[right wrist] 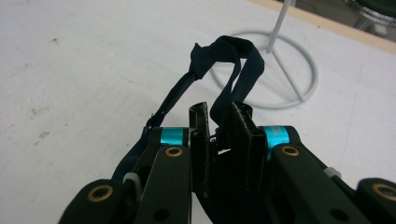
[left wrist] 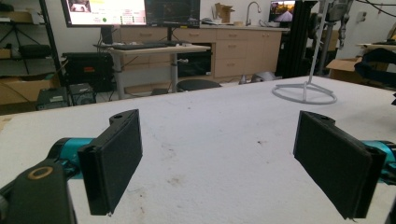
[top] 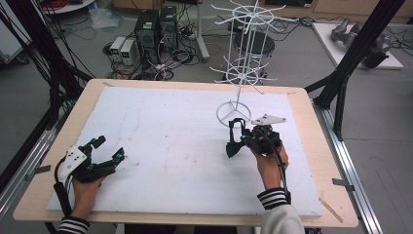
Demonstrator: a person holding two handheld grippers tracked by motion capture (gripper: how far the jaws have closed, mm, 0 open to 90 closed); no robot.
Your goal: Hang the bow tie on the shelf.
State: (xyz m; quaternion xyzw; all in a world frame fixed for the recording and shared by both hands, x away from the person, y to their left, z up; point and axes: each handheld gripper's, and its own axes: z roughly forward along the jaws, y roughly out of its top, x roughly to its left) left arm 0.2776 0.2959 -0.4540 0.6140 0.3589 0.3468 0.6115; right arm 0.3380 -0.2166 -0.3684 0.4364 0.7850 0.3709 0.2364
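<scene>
Black cloth strap loop (right wrist: 224, 70) pinched in right gripper (right wrist: 222, 133), just beside white wire rack (top: 242, 58) base. Left gripper (top: 109, 148) wide open, empty, far from rack.

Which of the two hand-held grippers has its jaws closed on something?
The right gripper, beside the white wire rack's ring base: shut on a dark fabric strap. The left gripper is wide open.
</scene>
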